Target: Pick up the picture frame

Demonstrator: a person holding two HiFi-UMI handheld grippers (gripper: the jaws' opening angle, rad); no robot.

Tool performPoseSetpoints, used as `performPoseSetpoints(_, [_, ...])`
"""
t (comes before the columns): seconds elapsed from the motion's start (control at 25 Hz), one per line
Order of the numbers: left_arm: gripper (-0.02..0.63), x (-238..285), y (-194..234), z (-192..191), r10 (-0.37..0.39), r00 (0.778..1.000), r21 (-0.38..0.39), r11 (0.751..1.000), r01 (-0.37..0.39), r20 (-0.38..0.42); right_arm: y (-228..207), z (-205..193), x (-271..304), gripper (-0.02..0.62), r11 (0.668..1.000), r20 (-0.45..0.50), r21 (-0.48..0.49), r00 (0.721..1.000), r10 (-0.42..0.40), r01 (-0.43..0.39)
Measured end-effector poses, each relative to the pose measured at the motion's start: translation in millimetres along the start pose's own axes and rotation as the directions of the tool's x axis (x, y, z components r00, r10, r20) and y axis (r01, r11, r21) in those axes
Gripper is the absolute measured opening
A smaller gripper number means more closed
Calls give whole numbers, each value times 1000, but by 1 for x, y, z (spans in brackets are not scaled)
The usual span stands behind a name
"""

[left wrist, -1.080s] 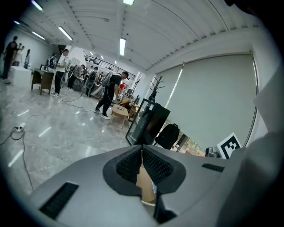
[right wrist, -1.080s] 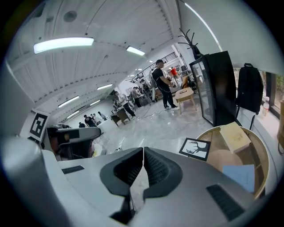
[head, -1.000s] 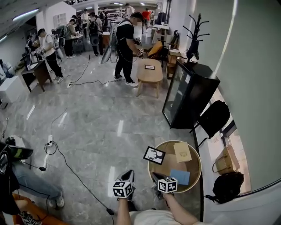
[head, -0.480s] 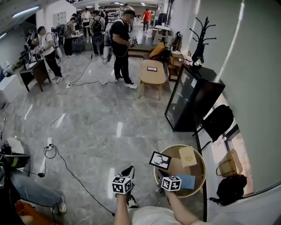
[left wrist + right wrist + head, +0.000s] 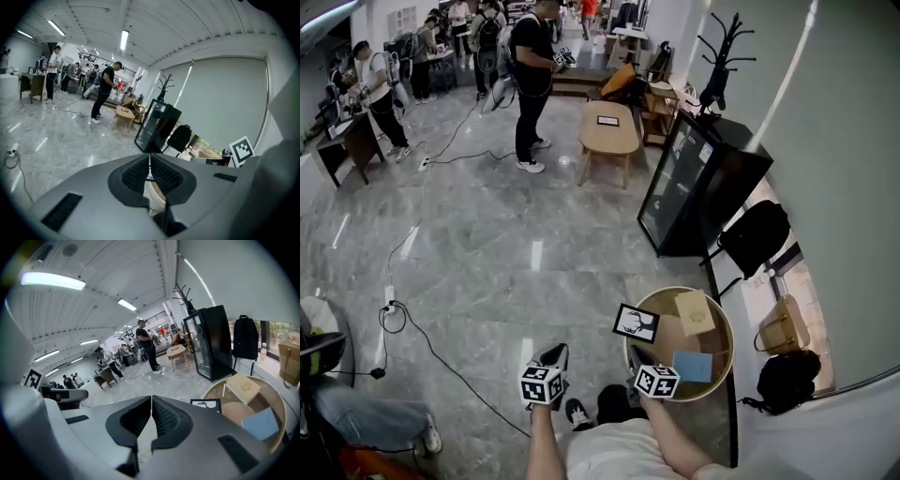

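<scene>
A black picture frame (image 5: 635, 322) with a white drawing leans at the left rim of a round wooden table (image 5: 724, 351). The right gripper view shows the same picture frame (image 5: 206, 403) just past its jaws. My right gripper (image 5: 635, 359) hovers a little below the frame, jaws pressed together with nothing between them. My left gripper (image 5: 555, 357) hangs over the floor to the left of the table, also shut and empty. In the left gripper view the left gripper (image 5: 149, 165) has its pads touching, and in the right gripper view the right gripper (image 5: 151, 409) looks the same.
On the table lie a tan book (image 5: 694, 312) and a blue book (image 5: 693, 366). A black cabinet (image 5: 698, 187) stands beyond it, with bags (image 5: 754, 239) along the window. A low wooden table (image 5: 606, 131), several people (image 5: 529, 75) and floor cables (image 5: 431, 337) fill the hall.
Both grippers have shifted across the floor beside the round table. The whole view has moved, so the table and frame sit slightly lower. The standing person in black has walked further off.
</scene>
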State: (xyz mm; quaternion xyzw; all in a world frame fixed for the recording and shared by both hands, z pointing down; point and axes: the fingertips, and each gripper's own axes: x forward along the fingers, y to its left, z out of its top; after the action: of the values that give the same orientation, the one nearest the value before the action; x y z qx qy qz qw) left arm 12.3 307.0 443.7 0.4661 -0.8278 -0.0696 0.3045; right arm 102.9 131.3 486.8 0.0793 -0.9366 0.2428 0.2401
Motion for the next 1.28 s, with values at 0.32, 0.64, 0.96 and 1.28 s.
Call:
performPoseSetpoints(0.32, [21, 32, -20, -46, -139, 985, -33, 990, 136, -107, -56, -23, -10, 35, 985, -9, 76, 988, -155, 155])
performPoseSetpoints(0.64, [21, 78, -6, -34, -186, 959, -12, 982, 188, -214, -75, -3, 42, 35, 972, -13, 149, 983, -182, 181])
performPoseSetpoints(0.96, [21, 145, 26, 21, -178, 929, 54, 977, 206, -324, -105, 57, 122, 35, 952, 28, 238, 978, -205, 193])
performPoseSetpoints(1.28, [21, 228, 30, 78, -204, 900, 146, 949, 278, -386, -149, 130, 179, 35, 930, 93, 291, 961, -261, 224])
